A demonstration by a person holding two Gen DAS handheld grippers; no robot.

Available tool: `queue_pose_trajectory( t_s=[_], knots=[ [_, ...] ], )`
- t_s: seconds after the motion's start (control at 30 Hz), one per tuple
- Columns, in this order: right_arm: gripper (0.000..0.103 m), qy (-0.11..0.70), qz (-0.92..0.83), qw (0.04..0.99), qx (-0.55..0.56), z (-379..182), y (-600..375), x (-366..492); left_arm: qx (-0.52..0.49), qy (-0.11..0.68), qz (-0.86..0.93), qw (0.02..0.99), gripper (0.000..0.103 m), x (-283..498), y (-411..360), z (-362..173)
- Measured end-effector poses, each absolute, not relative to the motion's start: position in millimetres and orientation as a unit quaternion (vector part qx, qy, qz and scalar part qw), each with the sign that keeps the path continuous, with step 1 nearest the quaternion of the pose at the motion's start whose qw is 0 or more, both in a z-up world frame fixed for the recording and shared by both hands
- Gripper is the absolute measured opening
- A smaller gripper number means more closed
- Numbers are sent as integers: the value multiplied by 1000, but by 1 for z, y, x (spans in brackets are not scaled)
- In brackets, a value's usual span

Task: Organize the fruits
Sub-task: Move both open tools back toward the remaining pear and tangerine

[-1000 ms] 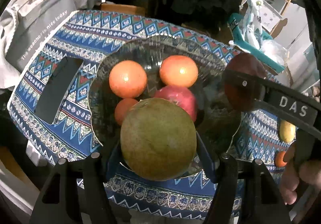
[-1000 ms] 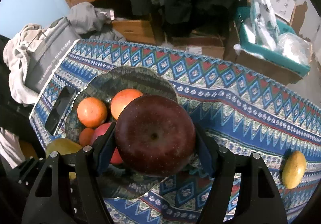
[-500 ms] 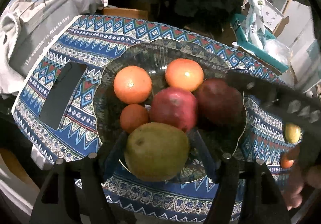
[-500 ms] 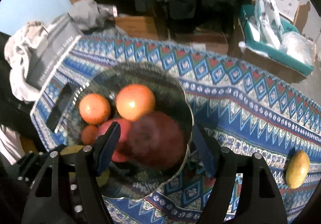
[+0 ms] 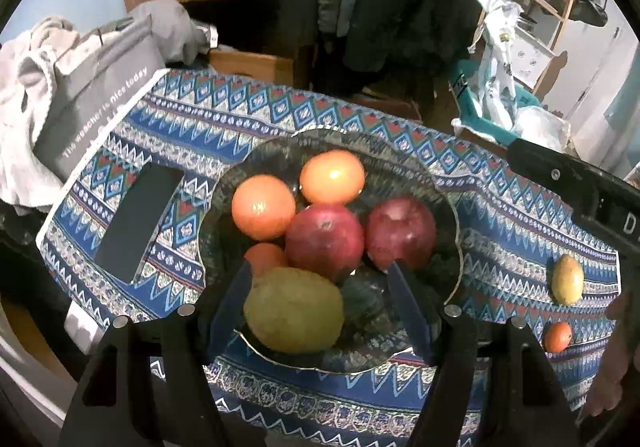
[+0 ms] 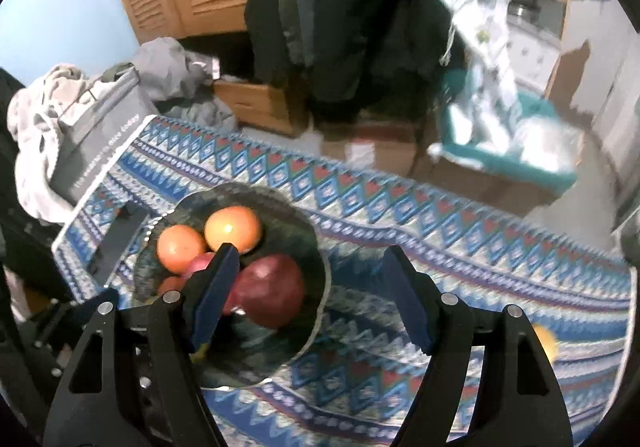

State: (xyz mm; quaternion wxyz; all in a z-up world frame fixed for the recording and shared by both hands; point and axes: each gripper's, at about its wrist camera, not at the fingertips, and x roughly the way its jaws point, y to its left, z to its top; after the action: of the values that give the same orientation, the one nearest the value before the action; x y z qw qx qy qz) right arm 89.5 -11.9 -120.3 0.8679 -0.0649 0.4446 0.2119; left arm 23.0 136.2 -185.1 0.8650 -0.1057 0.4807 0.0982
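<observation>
Item: fruit sorting, stage after deposit

Bowl (image 5: 448, 207): dark glass, set on a patterned cloth (image 5: 248, 115). Contents: two oranges (image 5: 263, 206) at the far left, a smaller orange fruit (image 5: 266, 259) half hidden below them, a red apple (image 5: 324, 241) at centre, a dark apple (image 5: 400, 233) touching it on the right, a green pear (image 5: 294, 309) at the near rim.

Left gripper (image 5: 318, 307): jaws parted, standing on either side of the pear; no pad is seen pressing on it, and the pear is judged to rest in the bowl, released.

Right gripper (image 6: 310, 297): jaws parted and empty, held above the bowl's right edge; the dark apple (image 6: 269, 290) lies in the bowl beyond the left pad, untouched. This view is blurred.

Loose stock: a yellow fruit (image 5: 567, 279) and a small orange one (image 5: 557, 337) are left on the cloth, well apart from the bowl, on the right side. A dark phone (image 5: 138, 221) lies on the cloth to the bowl's left.

Step in hand: two fruits are judged placed; both tools are free.

Next move calls for: the right gripper to be carried to the loose pair, jaws kept wide, lowered around one fruit and closed gently; free room in the bowl is seen at its near right
</observation>
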Motion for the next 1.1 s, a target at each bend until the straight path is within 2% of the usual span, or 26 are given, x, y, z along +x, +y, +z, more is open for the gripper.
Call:
queue_pose_trajectory(
  t_s=[0.17,0.27,0.73,1.1],
  knots=[
    [76,412,195,886,-87,-103,-20,80,-94,461,94,877,73,22,126,-167],
    [76,394,185,895,-96,-92,-28,74,-80,446,93,886,78,21,119,-157],
    [80,334,148,926,-93,-47,-70,54,-57,404,76,910,80,17,94,-120],
    [83,314,124,939,-72,-31,-111,44,-53,382,50,921,80,17,69,-95]
  ],
)
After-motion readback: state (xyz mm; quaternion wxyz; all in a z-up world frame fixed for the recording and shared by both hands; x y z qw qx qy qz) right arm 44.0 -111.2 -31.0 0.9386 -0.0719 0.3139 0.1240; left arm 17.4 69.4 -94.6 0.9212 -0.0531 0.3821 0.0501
